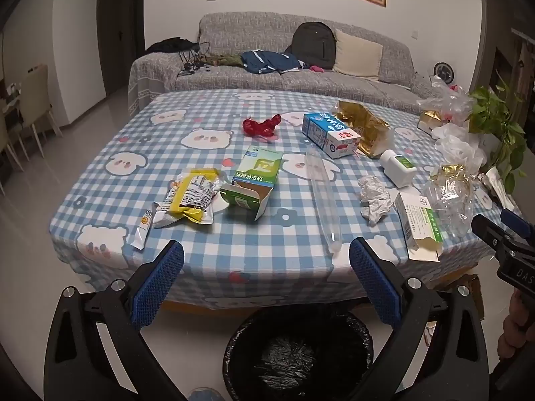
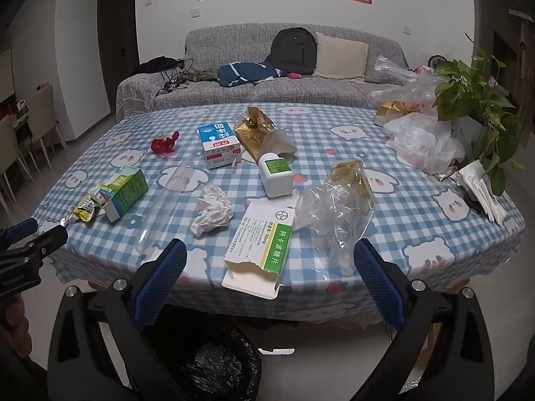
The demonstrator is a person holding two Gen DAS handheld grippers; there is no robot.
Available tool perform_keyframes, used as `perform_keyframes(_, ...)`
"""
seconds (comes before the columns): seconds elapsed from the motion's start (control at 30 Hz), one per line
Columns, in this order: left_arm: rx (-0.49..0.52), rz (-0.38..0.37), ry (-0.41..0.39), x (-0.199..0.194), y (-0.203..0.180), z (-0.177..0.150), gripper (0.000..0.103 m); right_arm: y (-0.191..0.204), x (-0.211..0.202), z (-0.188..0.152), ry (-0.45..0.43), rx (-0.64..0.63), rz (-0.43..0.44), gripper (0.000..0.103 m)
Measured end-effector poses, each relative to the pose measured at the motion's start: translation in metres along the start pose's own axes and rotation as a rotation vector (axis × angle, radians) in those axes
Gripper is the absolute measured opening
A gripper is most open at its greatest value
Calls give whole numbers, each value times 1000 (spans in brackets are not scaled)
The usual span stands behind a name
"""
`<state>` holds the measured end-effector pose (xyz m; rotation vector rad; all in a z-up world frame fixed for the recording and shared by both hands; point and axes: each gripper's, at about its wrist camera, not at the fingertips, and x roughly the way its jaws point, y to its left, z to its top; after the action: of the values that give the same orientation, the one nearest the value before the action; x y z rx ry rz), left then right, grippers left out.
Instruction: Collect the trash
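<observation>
Showing: two hand-held grippers above the near edge of a desk (image 1: 100, 180) strewn with trash, a lined bin (image 1: 297, 351) on the floor below that edge.
Left hand-held gripper (image 1: 266, 267): jaws wide apart, nothing between them, aimed down at the desk's near middle.
Right hand-held gripper (image 2: 270, 269): jaws wide apart, holding nothing; the white-and-green carton (image 2: 259, 254) lies on the desk past the gap between its pads.
White-and-green carton: empty-looking card, likely light and easily crushed; best pinched across its narrow sides, away from the torn end flap.
Clear plastic bag (image 2: 337, 207): just beside that carton, touching it; limp and slippery by the look, so a bunched fold is the surest hold.
Crumpled tissue (image 2: 212, 212): near the middle; soft and probably weightless, any squeeze should take it.
Clear tube (image 1: 322, 197): lying lengthwise toward the near edge; smooth and round, likely to roll or slip, so grip at mid-length.
Green box (image 1: 255, 182): open flap facing the edge; thin card, hold the closed body.
Yellow wrapper (image 1: 190, 197): flat and crinkly; take a raised edge.
White bottle (image 2: 276, 175): on its side, stiff; clamp across the body.
</observation>
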<state>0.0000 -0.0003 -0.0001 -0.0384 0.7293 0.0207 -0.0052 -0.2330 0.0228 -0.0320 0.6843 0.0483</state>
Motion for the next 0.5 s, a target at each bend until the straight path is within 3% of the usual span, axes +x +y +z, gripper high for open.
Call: perform_keyframes(0.5,-20,-9,30,1,3,0,97,-4,-3,-1,7,3,0,96)
